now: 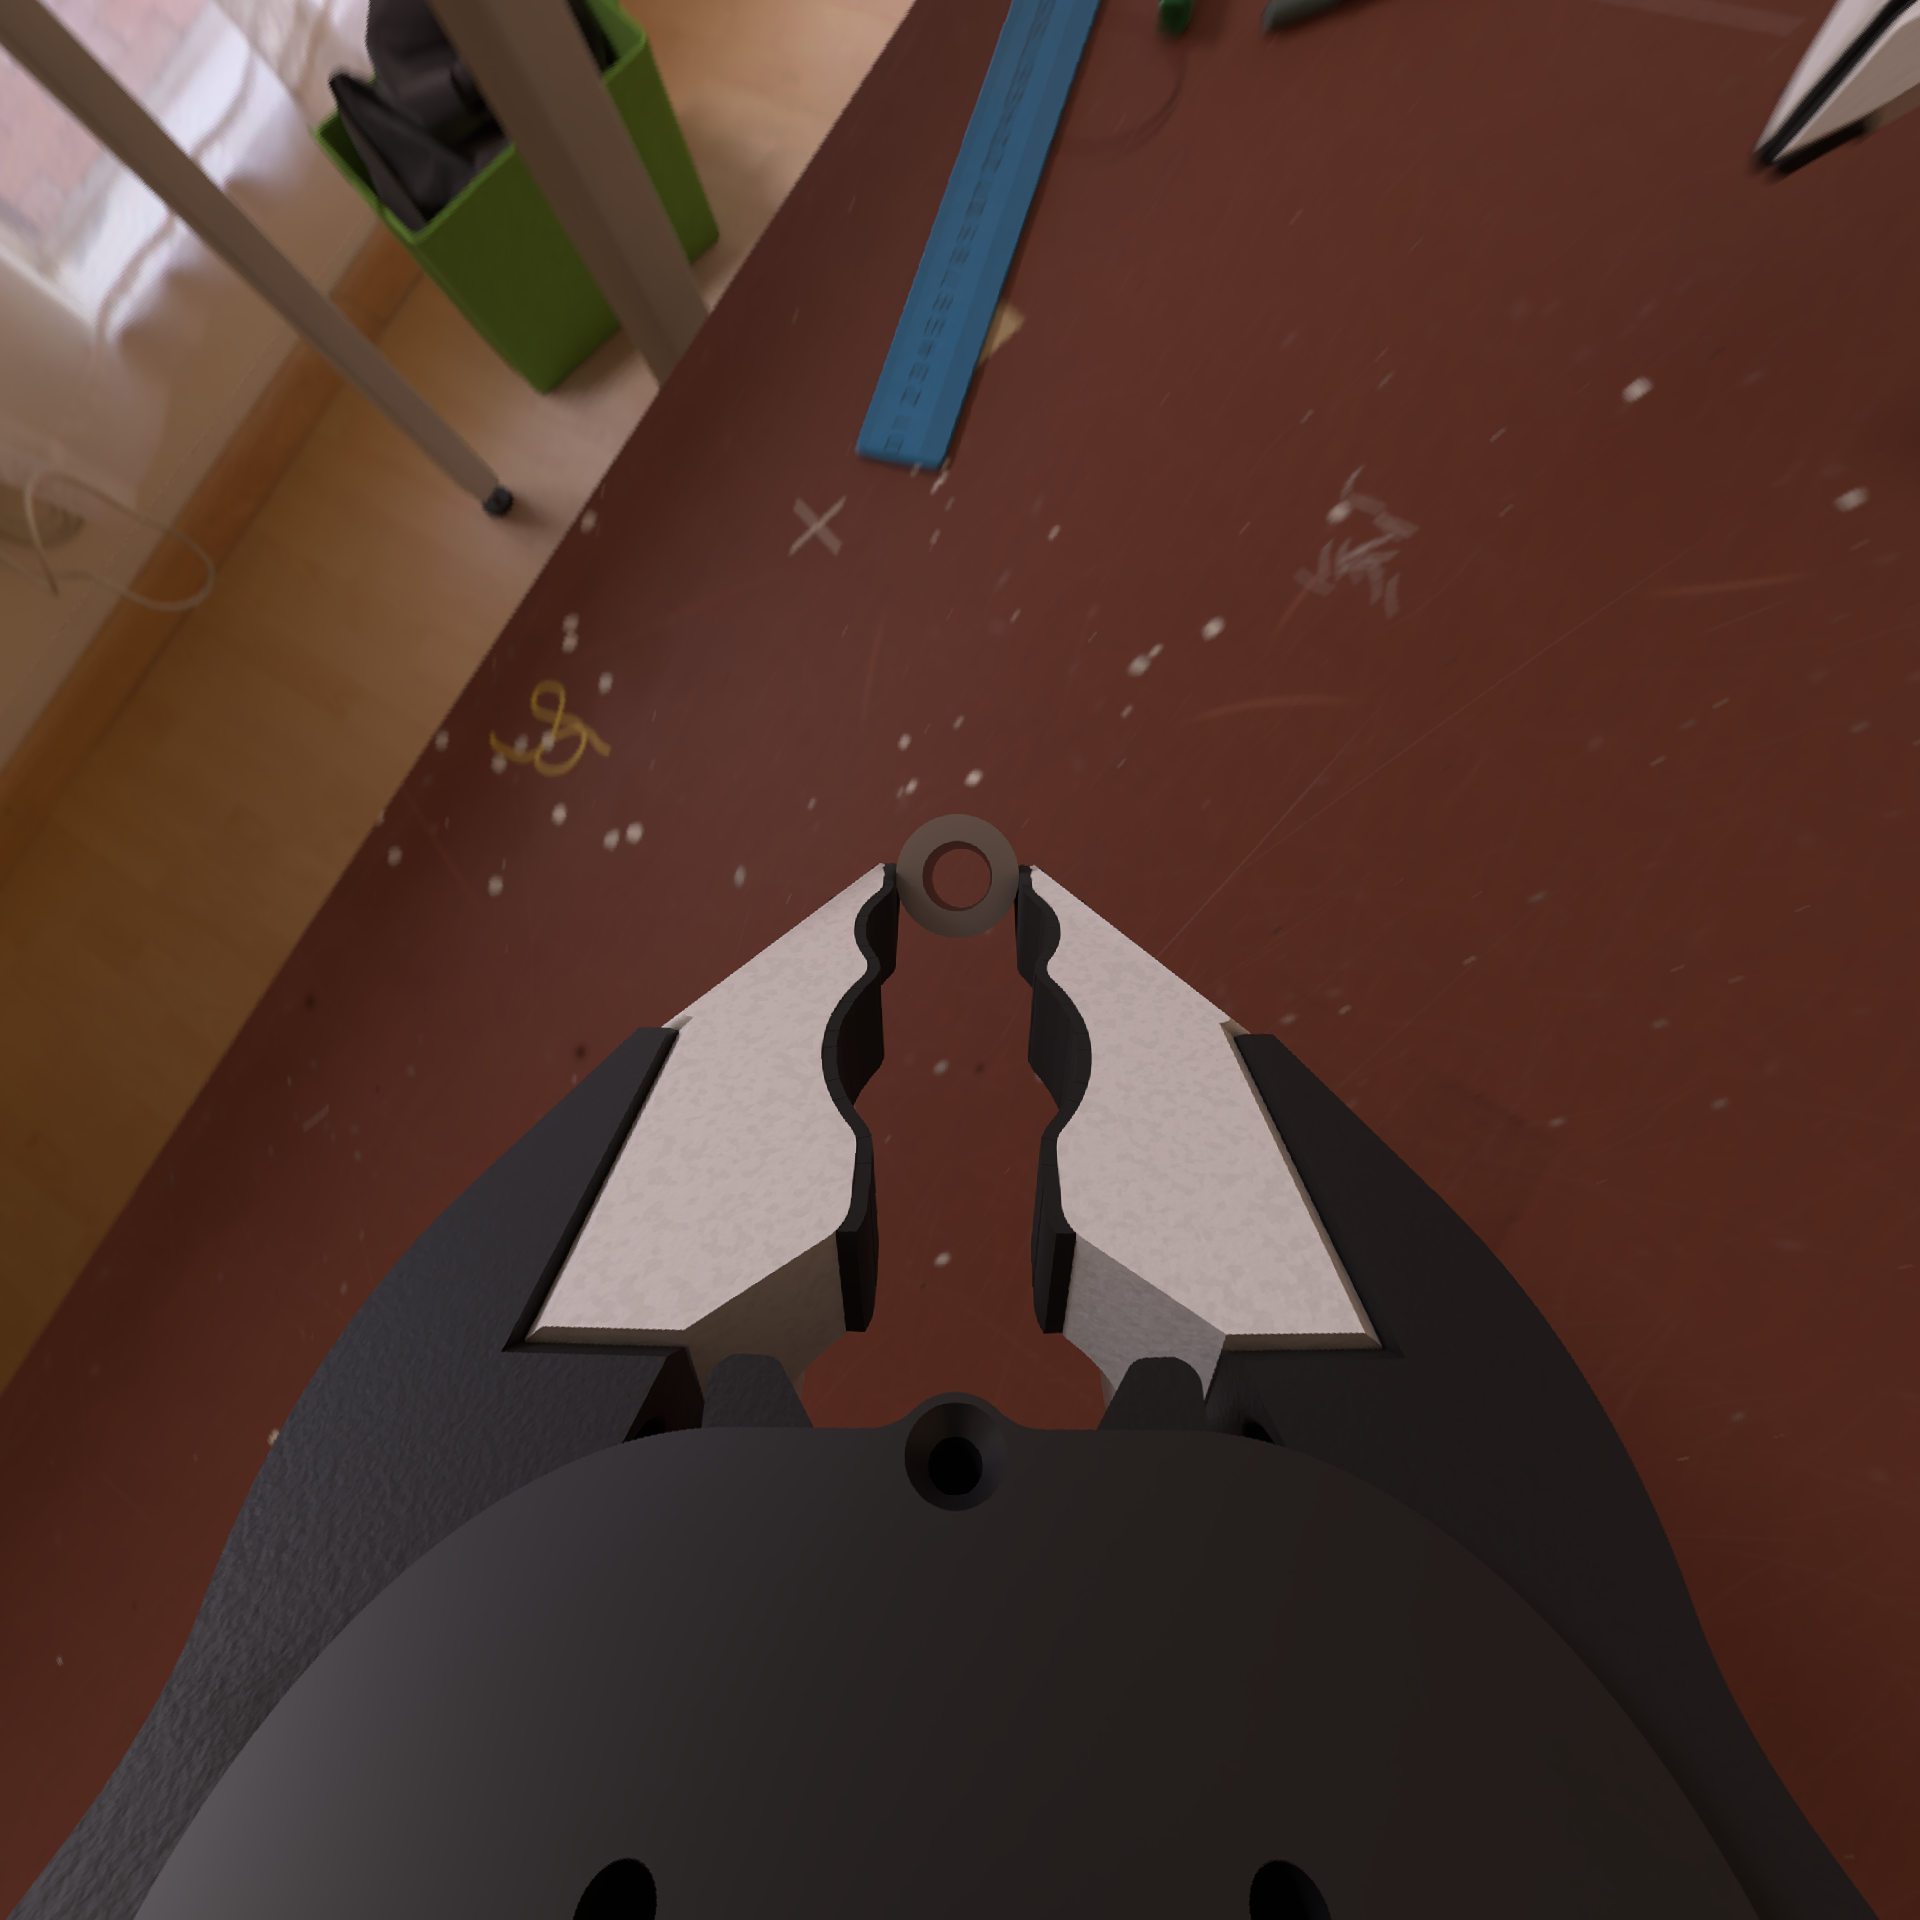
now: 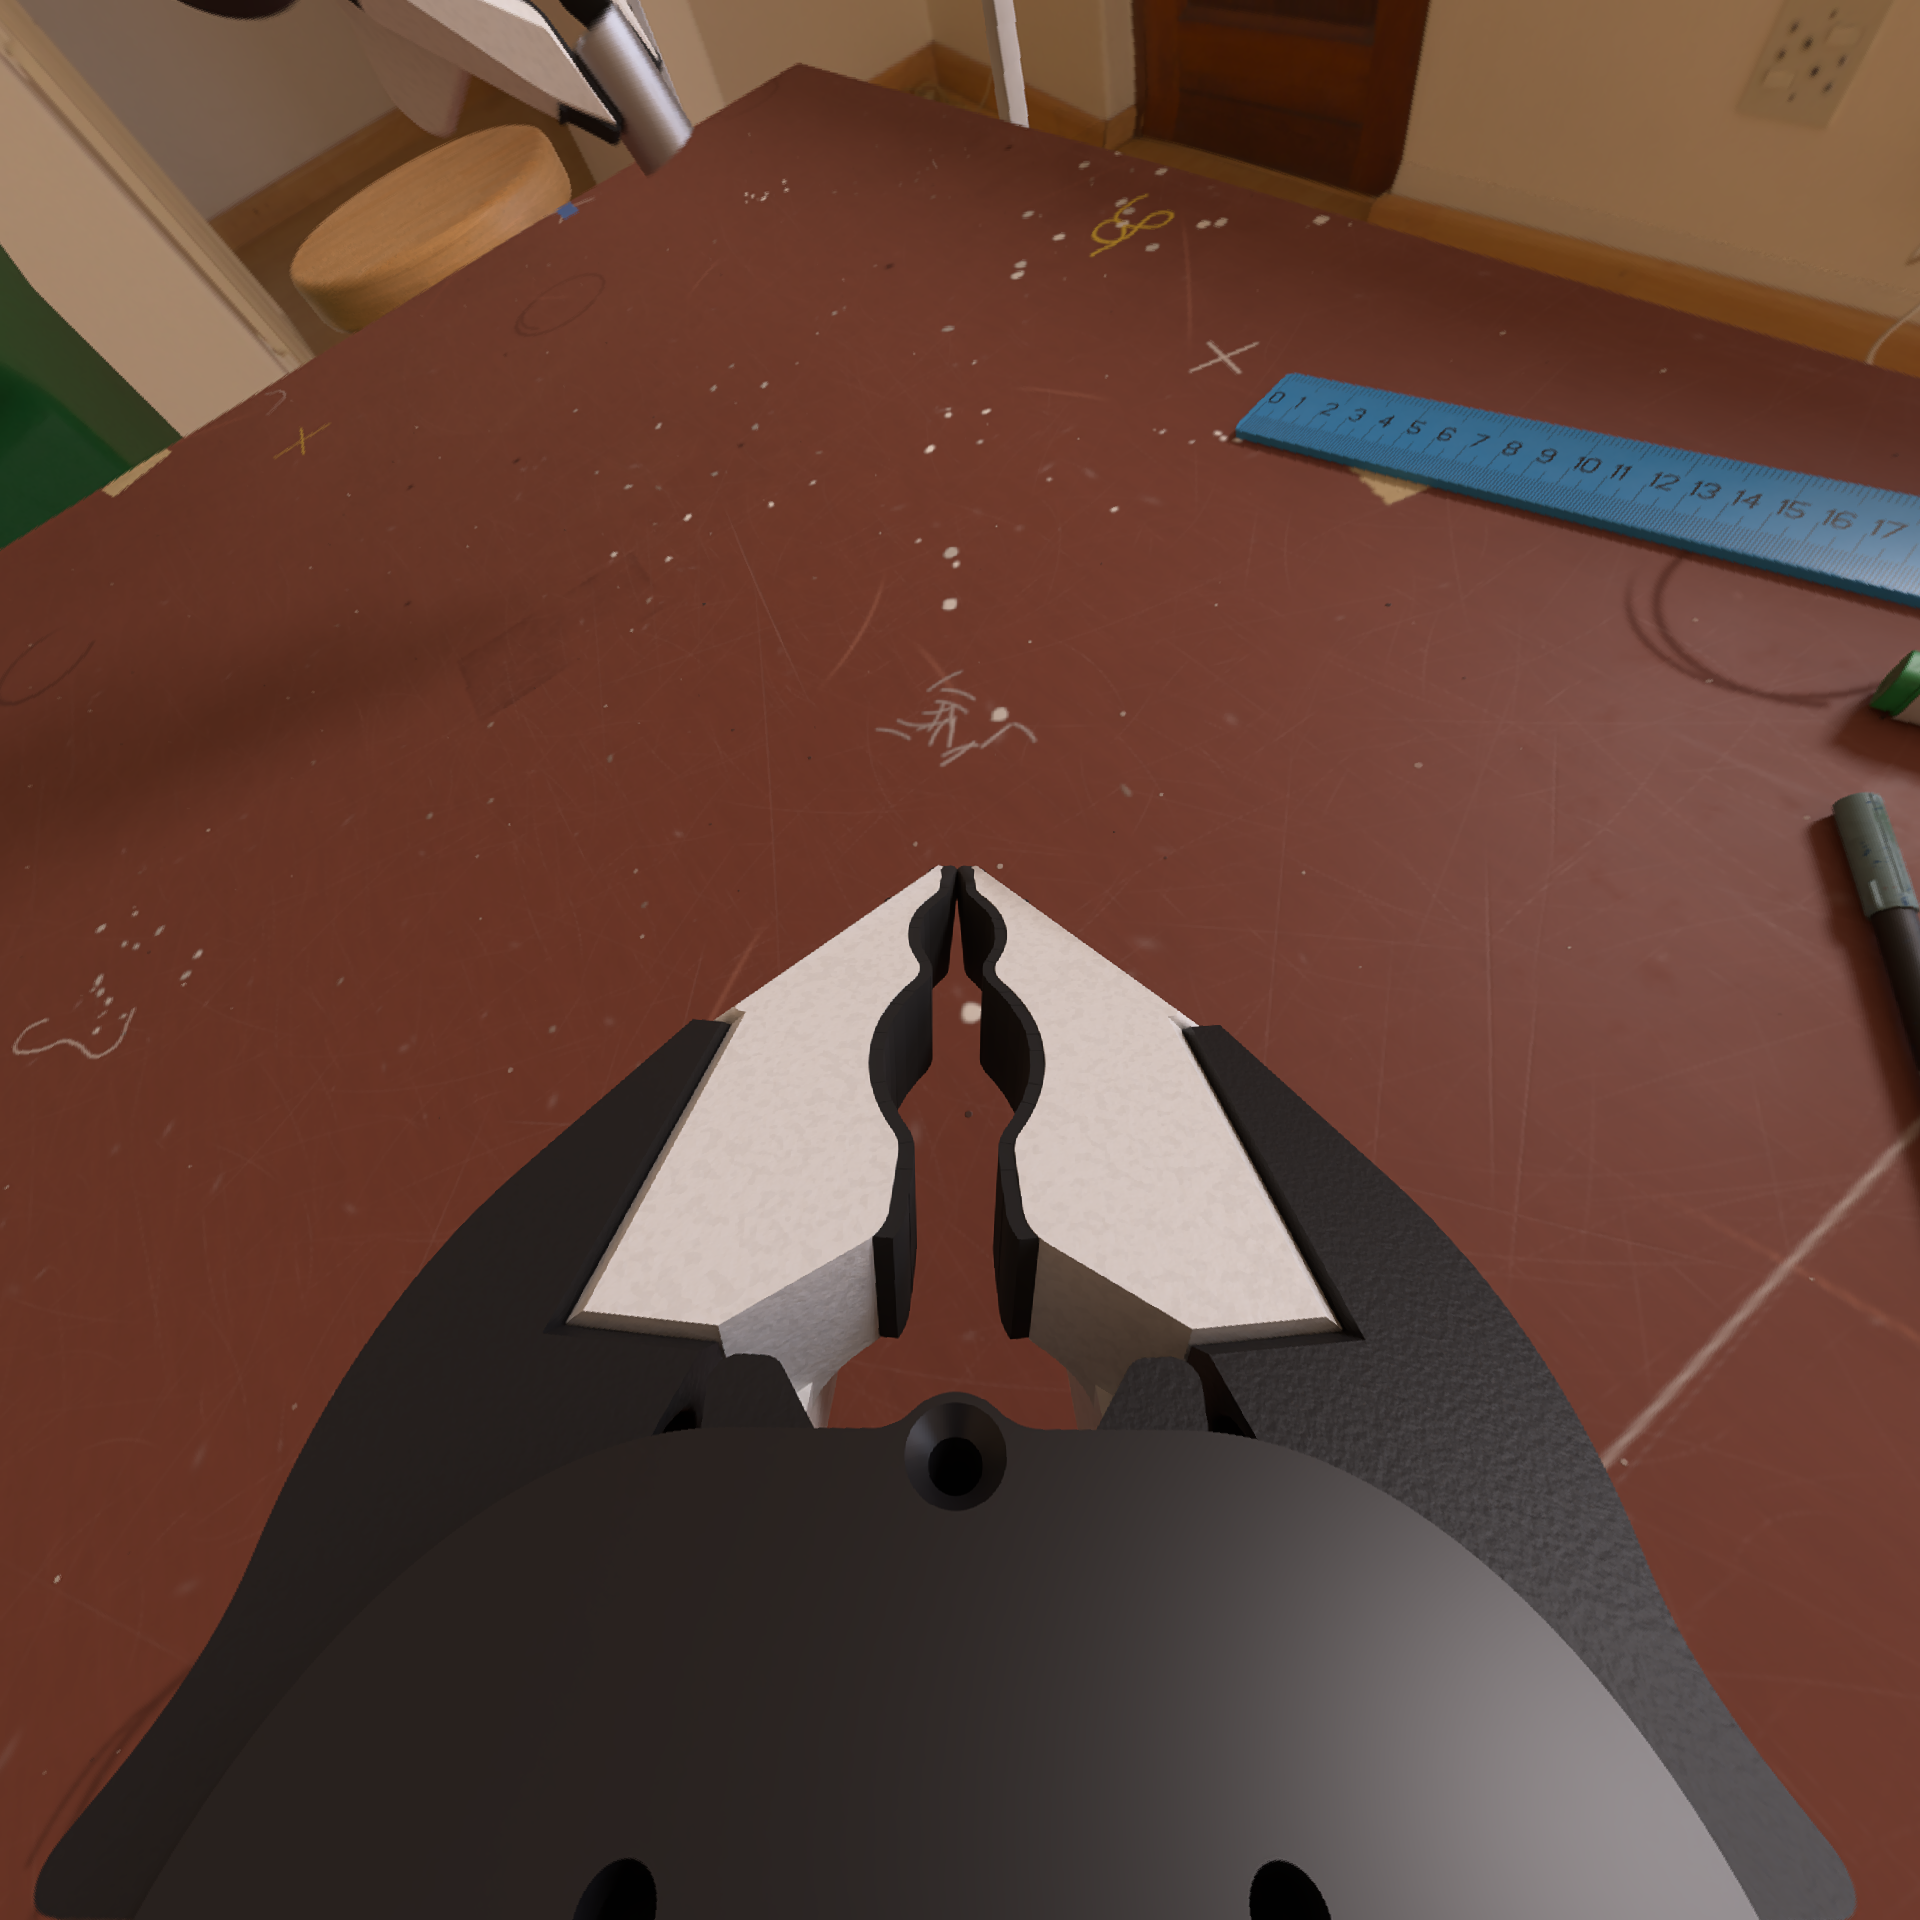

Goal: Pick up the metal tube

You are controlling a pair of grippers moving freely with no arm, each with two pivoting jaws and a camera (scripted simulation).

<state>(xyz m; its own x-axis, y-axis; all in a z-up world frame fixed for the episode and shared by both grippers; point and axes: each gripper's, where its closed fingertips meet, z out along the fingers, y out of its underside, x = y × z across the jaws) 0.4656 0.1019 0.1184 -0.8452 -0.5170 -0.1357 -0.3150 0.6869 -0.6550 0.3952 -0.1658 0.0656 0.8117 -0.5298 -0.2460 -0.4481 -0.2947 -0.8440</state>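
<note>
The metal tube (image 1: 956,831) shows end-on in the left wrist view as a grey ring with a hole, held between my left gripper's (image 1: 956,883) fingertips above the scratched brown table (image 1: 1455,831). In the right wrist view the same tube (image 2: 636,99) is a grey cylinder hanging from the left gripper (image 2: 582,73) at the top left, above the table's far edge. My right gripper (image 2: 956,878) is shut and empty, hovering over the middle of the table. Its tips also show in the left wrist view (image 1: 1839,94) at the top right.
A blue ruler (image 2: 1579,473) lies at the right, also seen in the left wrist view (image 1: 966,239). A dark green pen (image 2: 1881,894) and a green-and-white object (image 2: 1899,698) lie at the right edge. A green bin (image 1: 520,208) and a wooden stool (image 2: 426,218) stand on the floor.
</note>
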